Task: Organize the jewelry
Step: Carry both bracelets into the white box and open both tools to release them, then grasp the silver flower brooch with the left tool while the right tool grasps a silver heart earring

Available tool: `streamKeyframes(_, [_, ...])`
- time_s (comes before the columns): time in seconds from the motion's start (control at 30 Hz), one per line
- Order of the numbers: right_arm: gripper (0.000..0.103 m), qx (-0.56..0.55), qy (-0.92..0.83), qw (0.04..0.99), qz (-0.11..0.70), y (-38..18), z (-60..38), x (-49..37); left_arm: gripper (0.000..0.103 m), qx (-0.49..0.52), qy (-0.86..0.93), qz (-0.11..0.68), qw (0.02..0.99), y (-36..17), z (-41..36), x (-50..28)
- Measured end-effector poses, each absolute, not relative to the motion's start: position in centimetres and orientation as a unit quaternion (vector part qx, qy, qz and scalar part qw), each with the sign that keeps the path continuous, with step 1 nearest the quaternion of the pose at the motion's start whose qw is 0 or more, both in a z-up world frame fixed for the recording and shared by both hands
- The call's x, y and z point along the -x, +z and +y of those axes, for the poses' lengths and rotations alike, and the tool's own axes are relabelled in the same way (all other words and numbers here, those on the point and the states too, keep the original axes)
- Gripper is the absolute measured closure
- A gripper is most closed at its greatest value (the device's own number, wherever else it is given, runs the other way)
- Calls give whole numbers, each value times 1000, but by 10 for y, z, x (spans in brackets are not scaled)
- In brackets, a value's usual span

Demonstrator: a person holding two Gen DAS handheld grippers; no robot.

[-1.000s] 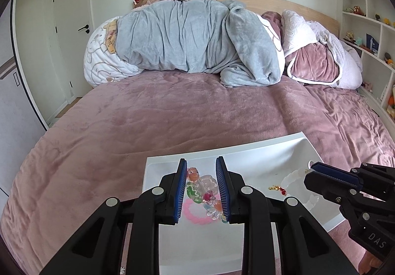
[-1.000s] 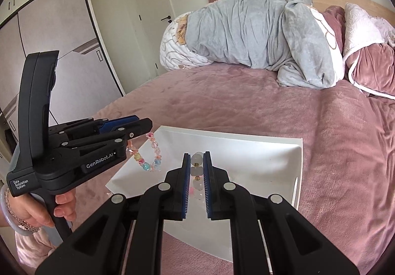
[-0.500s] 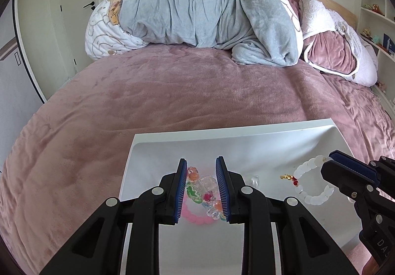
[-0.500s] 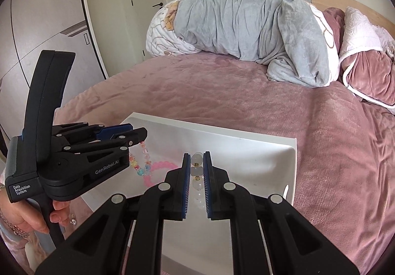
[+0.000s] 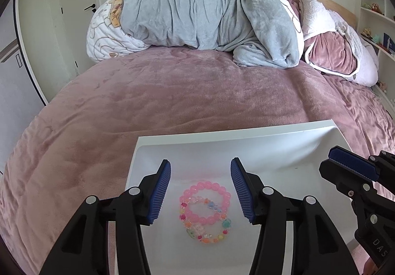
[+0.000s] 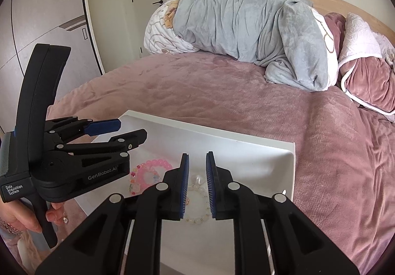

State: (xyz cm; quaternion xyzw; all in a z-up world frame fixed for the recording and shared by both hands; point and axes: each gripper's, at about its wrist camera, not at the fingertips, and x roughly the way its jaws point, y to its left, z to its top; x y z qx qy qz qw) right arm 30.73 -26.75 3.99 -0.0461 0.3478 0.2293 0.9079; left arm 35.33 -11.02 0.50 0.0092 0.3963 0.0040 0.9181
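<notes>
Left gripper (image 5: 200,188) spread wide over the white tray (image 5: 271,149), holding nothing. Pink bracelet (image 5: 205,203) and multicolored bead bracelet (image 5: 209,231) lie overlapping on the tray, lower center of frame. Right gripper (image 6: 197,184) parted, empty, above a pale bead bracelet (image 6: 197,200) on the tray, on a pink bedspread (image 6: 222,92).

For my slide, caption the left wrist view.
Open left tongs above pink bead bracelet and multicoloured bead bracelet on white tray.

Tray (image 5: 222,149) far half bare; 2 bracelets (image 5: 205,210) crowd near-left floor.
</notes>
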Motion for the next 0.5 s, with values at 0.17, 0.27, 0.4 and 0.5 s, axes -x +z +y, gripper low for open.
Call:
streamKeyframes(0.17, [72,56,233,913,330,53,-265,-295,35,-17,15,369,929,26,-99,-339])
streamKeyframes(0.27, [66,60,243,914,319,62,-263,-285,32,-21,16,352,936,39,-90,-327])
streamKeyframes(0.4, [52,62,255,915,305,72,-259,-268,19,-27,24,329,944,55,-79,-310])
streamKeyframes(0.5, [50,65,266,914,301,77,-253,-257,12,-19,32,317,948,67,-68,-299])
